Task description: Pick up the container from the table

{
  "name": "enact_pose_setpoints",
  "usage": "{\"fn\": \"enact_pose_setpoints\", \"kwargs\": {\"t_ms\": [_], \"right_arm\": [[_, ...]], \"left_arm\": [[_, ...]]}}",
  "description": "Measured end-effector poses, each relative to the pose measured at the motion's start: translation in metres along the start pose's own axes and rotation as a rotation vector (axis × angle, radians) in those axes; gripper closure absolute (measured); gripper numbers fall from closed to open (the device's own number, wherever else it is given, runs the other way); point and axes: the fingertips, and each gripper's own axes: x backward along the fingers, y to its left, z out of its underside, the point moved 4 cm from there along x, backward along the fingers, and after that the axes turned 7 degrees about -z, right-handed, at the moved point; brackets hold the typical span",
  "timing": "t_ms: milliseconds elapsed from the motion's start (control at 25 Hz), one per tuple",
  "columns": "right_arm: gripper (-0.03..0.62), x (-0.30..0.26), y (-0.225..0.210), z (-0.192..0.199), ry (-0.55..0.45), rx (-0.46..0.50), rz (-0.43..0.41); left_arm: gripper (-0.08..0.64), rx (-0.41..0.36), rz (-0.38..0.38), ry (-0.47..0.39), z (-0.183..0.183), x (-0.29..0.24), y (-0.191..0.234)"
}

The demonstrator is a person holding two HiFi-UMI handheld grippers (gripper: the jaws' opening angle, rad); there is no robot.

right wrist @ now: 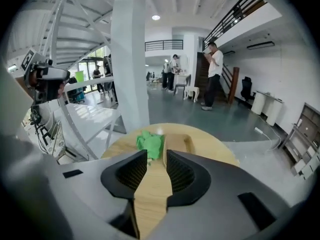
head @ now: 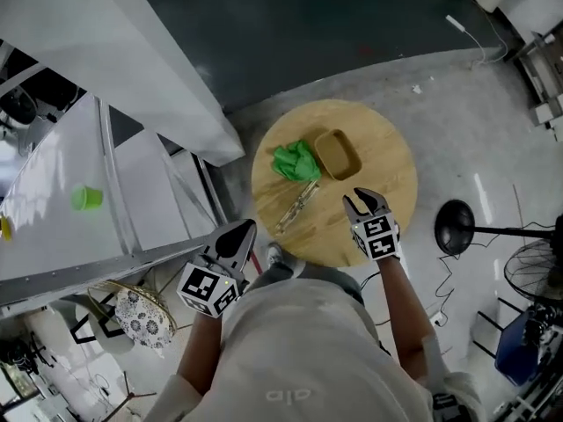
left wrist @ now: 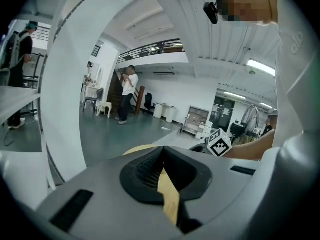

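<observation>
A shallow tan container [head: 337, 154] sits on the round wooden table [head: 387, 161], toward its far side. My right gripper [head: 365, 202] hovers over the table's near part, a short way in front of the container, jaws open with nothing between them. In the right gripper view the gripper [right wrist: 156, 159] looks past its tips at the container [right wrist: 177, 141] and the green cloth [right wrist: 150, 143]. My left gripper [head: 236, 240] is off the table's near left edge, away from the container; its jaws [left wrist: 162, 156] meet at the tips and hold nothing.
A crumpled green cloth [head: 296, 161] lies touching the container's left side, and metal tongs [head: 297, 205] lie nearer me. A white slanted structure and a white bench [head: 132, 192] with a green cup [head: 86, 198] stand at left. A black stand base [head: 454, 227] is on the floor at right.
</observation>
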Motion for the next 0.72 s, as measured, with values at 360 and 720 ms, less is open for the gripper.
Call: {"fn": "enact_pose_setpoints", "kwargs": {"t_ms": [360,720], "right_arm": [[0.399,-0.070,-0.031,0.018,0.221,0.238,-0.152],[0.373,-0.124,-0.042,0.043,0.345,0.457,-0.241]], "left_arm": [[0.543,0.081,-0.180,0.067,0.023,-0.007,0.001],[0.545,0.162,-0.347,0.103,0.054,0.012,-0.012]]}}
